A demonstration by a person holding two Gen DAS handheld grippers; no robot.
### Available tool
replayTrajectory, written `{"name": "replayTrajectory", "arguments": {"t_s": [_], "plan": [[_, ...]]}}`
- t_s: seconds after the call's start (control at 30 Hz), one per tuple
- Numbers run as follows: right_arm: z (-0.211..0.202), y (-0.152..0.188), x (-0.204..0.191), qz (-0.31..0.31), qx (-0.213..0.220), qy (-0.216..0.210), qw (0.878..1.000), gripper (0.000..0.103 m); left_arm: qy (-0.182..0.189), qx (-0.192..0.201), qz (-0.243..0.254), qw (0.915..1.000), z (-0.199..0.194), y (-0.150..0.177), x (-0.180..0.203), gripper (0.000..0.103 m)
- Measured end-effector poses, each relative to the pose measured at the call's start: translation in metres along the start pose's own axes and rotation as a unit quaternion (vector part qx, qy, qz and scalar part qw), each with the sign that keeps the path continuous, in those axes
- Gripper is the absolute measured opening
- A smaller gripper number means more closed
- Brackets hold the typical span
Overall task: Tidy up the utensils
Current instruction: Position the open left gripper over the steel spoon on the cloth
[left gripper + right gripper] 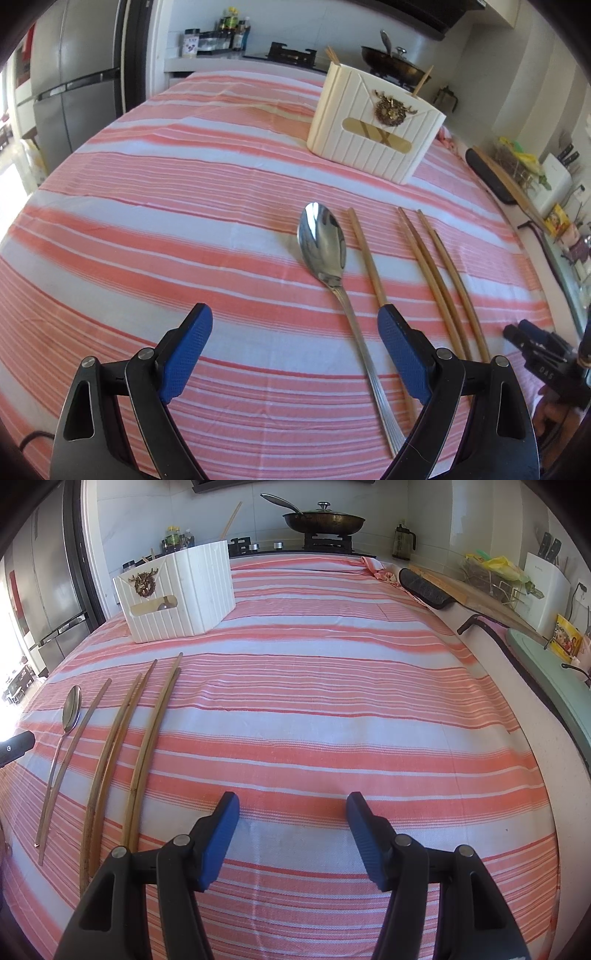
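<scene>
The left tool (295, 328) hangs wide apart and empty above the shiny steel spoon (325, 243), which lies on the pink-striped tabletop (147, 221) beside loose bamboo chopsticks (436, 273). Best to straddle the spoon's slim handle alone, clear of the nearest chopstick, then carry it to the cream ribbed utensil holder (373, 122). The right tool (291, 816) idles, parted and empty.

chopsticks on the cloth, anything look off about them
One chopstick lies alone beside the spoon, apart from the two neat pairs. Nothing looks spilled or broken.
</scene>
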State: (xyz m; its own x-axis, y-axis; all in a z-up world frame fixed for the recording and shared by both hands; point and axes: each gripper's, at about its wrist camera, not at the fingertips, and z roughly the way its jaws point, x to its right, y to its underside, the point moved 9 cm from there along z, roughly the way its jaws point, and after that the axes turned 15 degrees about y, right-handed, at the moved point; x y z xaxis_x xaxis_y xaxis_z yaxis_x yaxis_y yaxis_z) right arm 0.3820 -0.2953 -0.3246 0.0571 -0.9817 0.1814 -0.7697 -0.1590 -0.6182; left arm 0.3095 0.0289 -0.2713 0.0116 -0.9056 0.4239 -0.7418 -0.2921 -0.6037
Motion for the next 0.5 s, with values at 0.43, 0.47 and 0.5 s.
{"name": "replayTrajectory", "arguments": {"t_s": [0.43,0.47,0.5], "plan": [[0.001,0.000,0.000,-0.002,0.000,0.003,1.000,0.062,-0.084,-0.069,0.076,0.9912,0.031,0.013,0.012,0.094],[0.001,0.000,0.000,-0.002,0.000,0.003,1.000,0.062,-0.086,-0.069,0.075,0.9910,0.031,0.013,0.011,0.096],[0.001,0.000,0.000,-0.002,0.000,0.003,1.000,0.062,-0.089,-0.070,0.073,0.9909,0.031,0.013,0.010,0.098]]}}
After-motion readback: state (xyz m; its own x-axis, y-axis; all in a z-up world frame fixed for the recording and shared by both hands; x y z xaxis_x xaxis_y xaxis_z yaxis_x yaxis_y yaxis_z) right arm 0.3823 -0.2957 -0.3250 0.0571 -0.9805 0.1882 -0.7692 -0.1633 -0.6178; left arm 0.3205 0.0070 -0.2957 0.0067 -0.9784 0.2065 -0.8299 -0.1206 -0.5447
